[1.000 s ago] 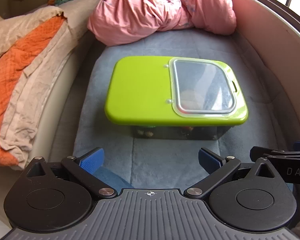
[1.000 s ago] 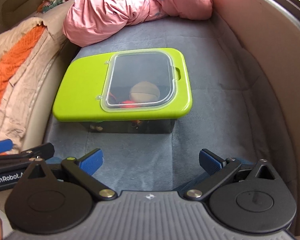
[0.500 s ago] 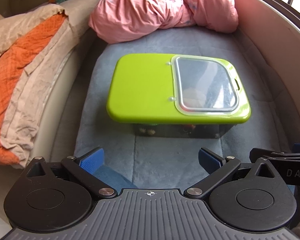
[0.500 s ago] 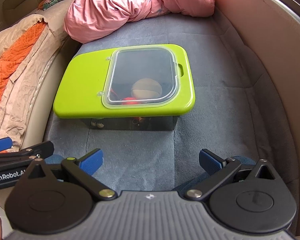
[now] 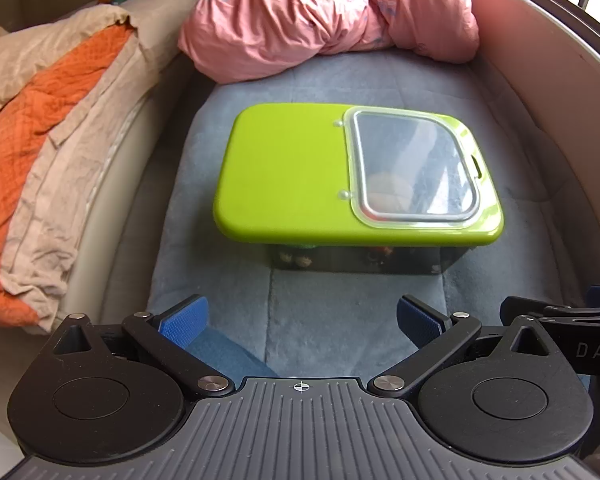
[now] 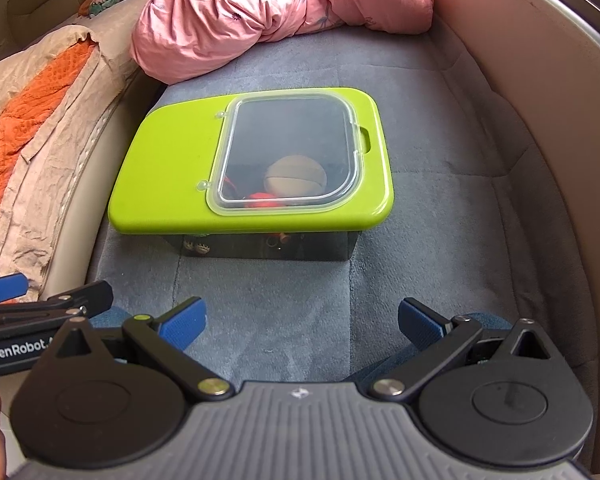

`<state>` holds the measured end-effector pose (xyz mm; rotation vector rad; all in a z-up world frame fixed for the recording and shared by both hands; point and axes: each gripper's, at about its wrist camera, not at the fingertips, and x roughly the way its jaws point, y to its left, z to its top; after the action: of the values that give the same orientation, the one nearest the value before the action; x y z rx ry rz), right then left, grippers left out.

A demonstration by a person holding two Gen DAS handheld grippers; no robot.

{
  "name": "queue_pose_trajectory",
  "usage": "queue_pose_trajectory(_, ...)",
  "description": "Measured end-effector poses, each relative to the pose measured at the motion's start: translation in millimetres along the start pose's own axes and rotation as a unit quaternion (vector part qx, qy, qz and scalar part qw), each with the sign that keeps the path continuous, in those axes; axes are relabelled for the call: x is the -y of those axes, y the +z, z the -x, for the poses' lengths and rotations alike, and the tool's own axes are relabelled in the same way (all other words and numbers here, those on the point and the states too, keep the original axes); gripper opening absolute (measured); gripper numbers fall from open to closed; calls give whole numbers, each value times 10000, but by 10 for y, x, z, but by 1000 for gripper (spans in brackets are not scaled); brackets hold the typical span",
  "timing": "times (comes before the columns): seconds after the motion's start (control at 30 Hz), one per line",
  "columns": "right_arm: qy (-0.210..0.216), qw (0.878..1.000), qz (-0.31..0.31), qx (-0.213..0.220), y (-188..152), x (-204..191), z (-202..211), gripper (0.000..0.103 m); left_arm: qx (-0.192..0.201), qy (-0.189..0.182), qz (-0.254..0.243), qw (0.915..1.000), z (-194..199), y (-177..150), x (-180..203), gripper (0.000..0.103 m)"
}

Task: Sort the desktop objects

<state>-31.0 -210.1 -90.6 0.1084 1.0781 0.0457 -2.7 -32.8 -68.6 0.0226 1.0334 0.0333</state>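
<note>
Grey plush seat cushion (image 5: 320, 312) across the middle of both views, curved beige wall (image 6: 540, 80) from 12 to 4 o'clock. Crumpled pink quilt (image 5: 324, 16) at 12 o'clock, on the far end of the cushion. Orange-and-beige blanket (image 5: 32, 152) heaped at 9 to 10 o'clock. Storage box (image 5: 352, 256) central on the cushion, dark see-through sides, closed under a lime-green lid (image 5: 284, 172); clear hinged window (image 6: 288, 160) on the lid's 3 o'clock half, shut. Through the window, a tan ball (image 6: 296, 176) with something orange-red (image 6: 264, 200) just beside it at 7 o'clock; other small contents along the box's near wall too dim to tell. Left gripper (image 5: 302, 316) at 6 o'clock, near side of the box and apart from it, blue-padded fingers (image 5: 184, 316) spread wide, empty. Right gripper (image 6: 302, 318) likewise low at 6 o'clock, fingers (image 6: 420, 320) parted wide, holding nothing, short of the box. Blue-trousered knees under both grippers.
</note>
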Motion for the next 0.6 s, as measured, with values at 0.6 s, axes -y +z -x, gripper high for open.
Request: queue_pose_trajectory(0.6, 32, 9999, -24, 138, 79, 17, 84, 103, 158, 46, -159, 9997, 23, 126, 52, 103)
